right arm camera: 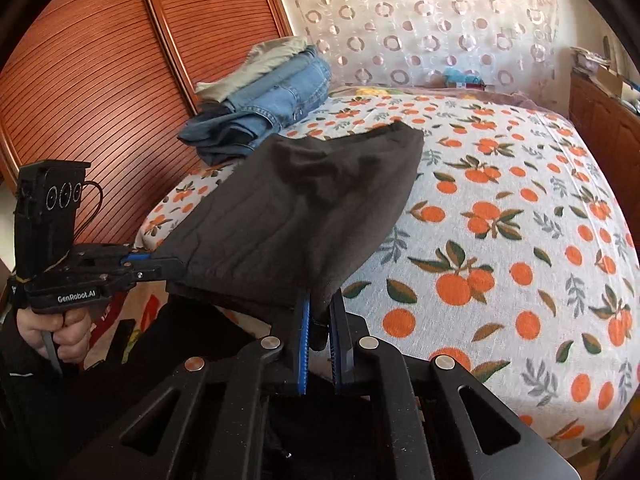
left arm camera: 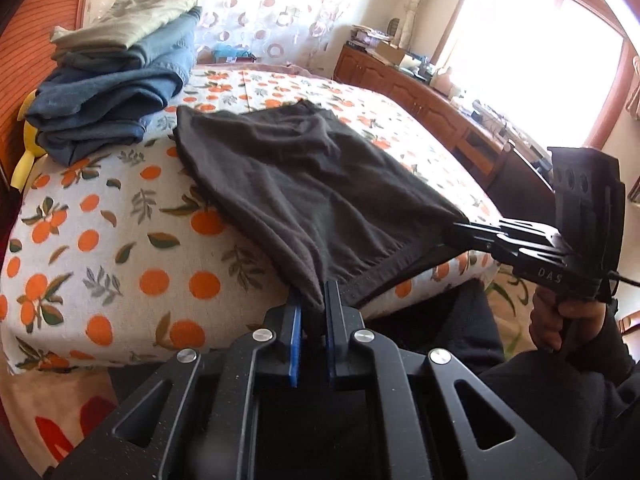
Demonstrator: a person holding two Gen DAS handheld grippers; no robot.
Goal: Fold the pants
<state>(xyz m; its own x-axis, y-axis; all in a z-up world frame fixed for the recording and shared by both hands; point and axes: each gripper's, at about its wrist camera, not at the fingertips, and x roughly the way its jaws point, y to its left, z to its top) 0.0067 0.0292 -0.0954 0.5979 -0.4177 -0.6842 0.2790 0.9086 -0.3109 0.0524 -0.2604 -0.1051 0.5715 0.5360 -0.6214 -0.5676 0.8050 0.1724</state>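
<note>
The dark brown pants (left arm camera: 304, 184) lie folded on the orange-print bed sheet (left arm camera: 120, 248), their near edge lifted off the bed's front edge. My left gripper (left arm camera: 312, 300) is shut on the near left corner of the pants. My right gripper (left arm camera: 460, 226) is shut on the near right corner, seen from the side. In the right wrist view the pants (right arm camera: 304, 208) stretch between the right gripper (right arm camera: 320, 300) and the left gripper (right arm camera: 176, 264), both clamped on the cloth.
A stack of folded clothes (left arm camera: 112, 80), jeans under a pale green garment, sits at the bed's far left corner; it also shows in the right wrist view (right arm camera: 264, 96). A wooden slatted wardrobe (right arm camera: 100, 80) stands left of the bed. A wooden cabinet (left arm camera: 420, 92) runs under the window.
</note>
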